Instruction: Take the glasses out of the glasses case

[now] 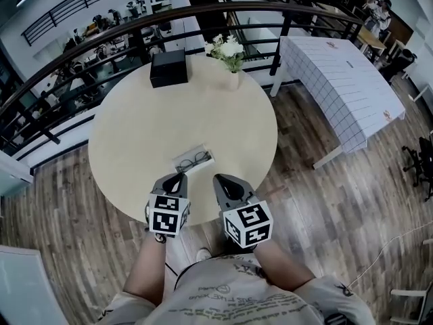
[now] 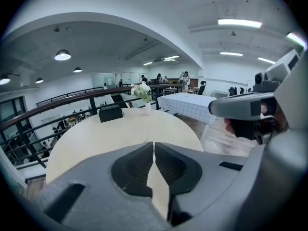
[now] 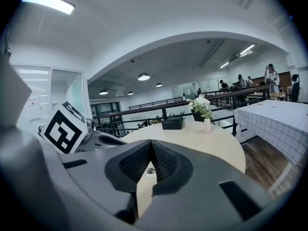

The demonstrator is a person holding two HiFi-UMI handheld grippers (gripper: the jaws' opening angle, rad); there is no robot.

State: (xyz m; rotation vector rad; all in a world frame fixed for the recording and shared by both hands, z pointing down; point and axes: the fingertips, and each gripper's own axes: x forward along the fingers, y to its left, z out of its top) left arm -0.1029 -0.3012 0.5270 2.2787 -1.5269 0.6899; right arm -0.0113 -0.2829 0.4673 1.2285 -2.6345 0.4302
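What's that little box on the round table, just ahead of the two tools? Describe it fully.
The case is a small, pale, oblong box, lying open and flat on the table near the person's edge, at a slant. Dark-framed glasses lie inside. Nothing else touches it. Its material is too small to tell.

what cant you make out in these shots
The glasses case: head view, too small to tell whether the glasses lie inside it or on it.
Same case, left gripper view: hidden behind the shut left claw.
Same case, right gripper view: hidden behind the shut right claw.
The black box: too small in every view to tell what it is.
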